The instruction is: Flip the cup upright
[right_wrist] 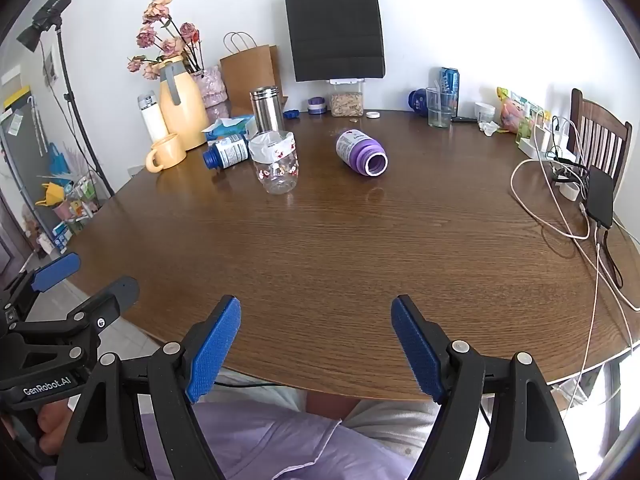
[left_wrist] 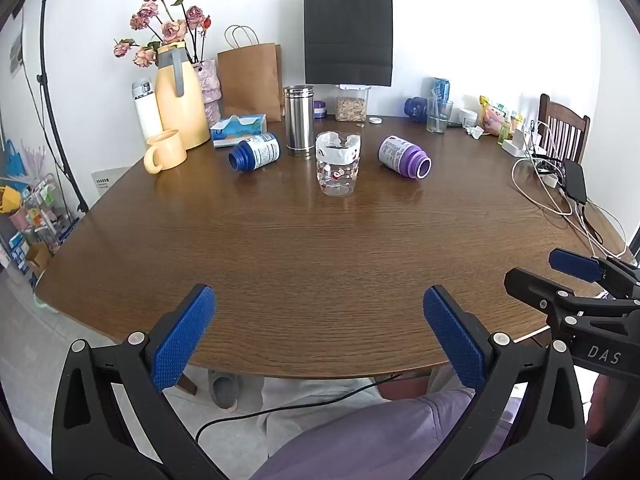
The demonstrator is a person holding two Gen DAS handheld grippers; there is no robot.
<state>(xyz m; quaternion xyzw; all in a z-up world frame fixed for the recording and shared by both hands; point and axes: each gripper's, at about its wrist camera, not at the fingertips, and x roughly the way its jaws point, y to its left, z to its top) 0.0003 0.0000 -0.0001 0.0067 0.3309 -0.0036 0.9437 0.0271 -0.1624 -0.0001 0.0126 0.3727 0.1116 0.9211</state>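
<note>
A clear glass cup (left_wrist: 338,164) (right_wrist: 277,162) with small red prints and a white band around its top stands on the brown table (left_wrist: 304,248) (right_wrist: 360,240), past the middle. Its wider, banded end faces up and it looks upright. My left gripper (left_wrist: 319,296) (right_wrist: 98,272) hangs open over the table's near edge, far short of the cup, with nothing between its fingers. My right gripper (right_wrist: 316,304) (left_wrist: 536,268) is also open and empty, beside the left one on its right.
A blue bottle (left_wrist: 256,154) and a purple bottle (left_wrist: 404,156) lie on their sides left and right of the cup. A steel canister (left_wrist: 299,120), yellow mug (left_wrist: 165,151), yellow jug (left_wrist: 178,96), tissue box and bags stand behind. Cables and a charger (left_wrist: 560,176) lie at the right edge.
</note>
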